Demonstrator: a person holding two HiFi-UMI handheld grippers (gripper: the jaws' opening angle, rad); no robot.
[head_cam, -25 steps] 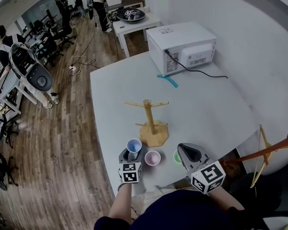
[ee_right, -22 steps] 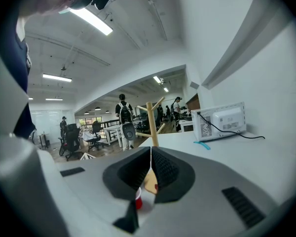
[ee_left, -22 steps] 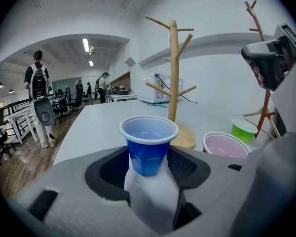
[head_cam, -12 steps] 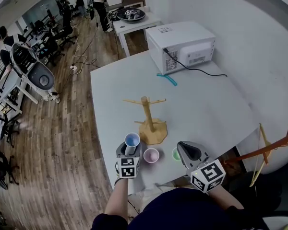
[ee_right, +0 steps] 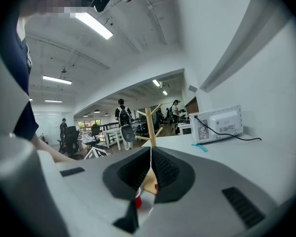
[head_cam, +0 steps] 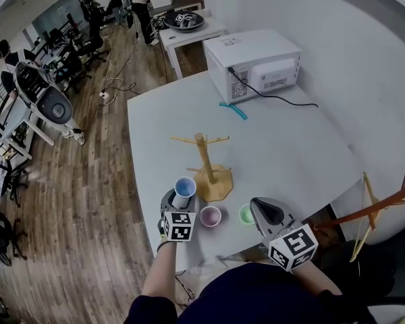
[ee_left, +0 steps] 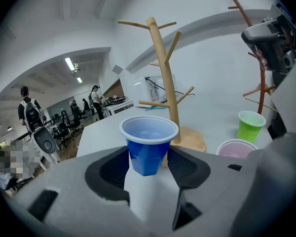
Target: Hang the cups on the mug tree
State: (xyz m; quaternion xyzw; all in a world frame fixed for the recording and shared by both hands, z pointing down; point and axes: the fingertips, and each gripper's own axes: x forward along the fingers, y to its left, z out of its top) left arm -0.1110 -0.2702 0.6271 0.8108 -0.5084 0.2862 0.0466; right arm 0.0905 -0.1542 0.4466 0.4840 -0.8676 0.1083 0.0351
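On white table (head_cam: 290, 147): grips upright blue cup (ee_left: 149, 143) in left gripper (ee_left: 148, 163), mug tree (ee_left: 164, 78) just beyond jaws; holds right gripper (ee_right: 150, 168) closed and empty.

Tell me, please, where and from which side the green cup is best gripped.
Probably its side wall just under the rim, coming level from the table's near edge. The green cup stands upright, widening upward, so the rim resists slipping; the pink cup stands apart on its left.
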